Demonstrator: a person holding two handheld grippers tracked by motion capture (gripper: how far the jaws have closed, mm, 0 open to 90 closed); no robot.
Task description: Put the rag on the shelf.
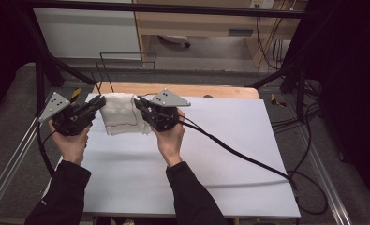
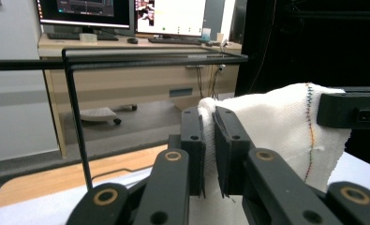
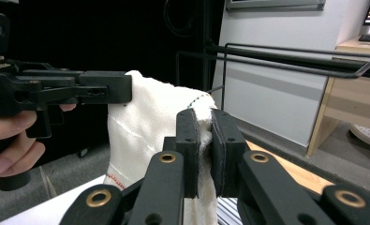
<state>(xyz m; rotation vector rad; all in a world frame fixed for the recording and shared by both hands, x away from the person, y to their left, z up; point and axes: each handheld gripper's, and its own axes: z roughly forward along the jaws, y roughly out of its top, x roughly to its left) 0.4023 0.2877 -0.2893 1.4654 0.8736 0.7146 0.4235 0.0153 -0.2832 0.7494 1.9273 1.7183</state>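
My jaws were clamped on the white cloth (image 1: 120, 114): the left gripper (image 1: 96, 104) pinched its left corner and the right gripper (image 1: 139, 103) its right, holding it up at the upper left of the white table (image 1: 229, 154). A black wire rack (image 1: 126, 58) stood just behind. My hands (image 1: 169, 138) gripped from below, with bare tabletop right and front.

Grey floor (image 1: 206, 51) runs across the top of the high view, with a light wooden desk (image 1: 196, 21) at upper centre and a white wall panel (image 1: 84, 33) at upper left; two lit monitors (image 2: 126, 14) sit on that desk
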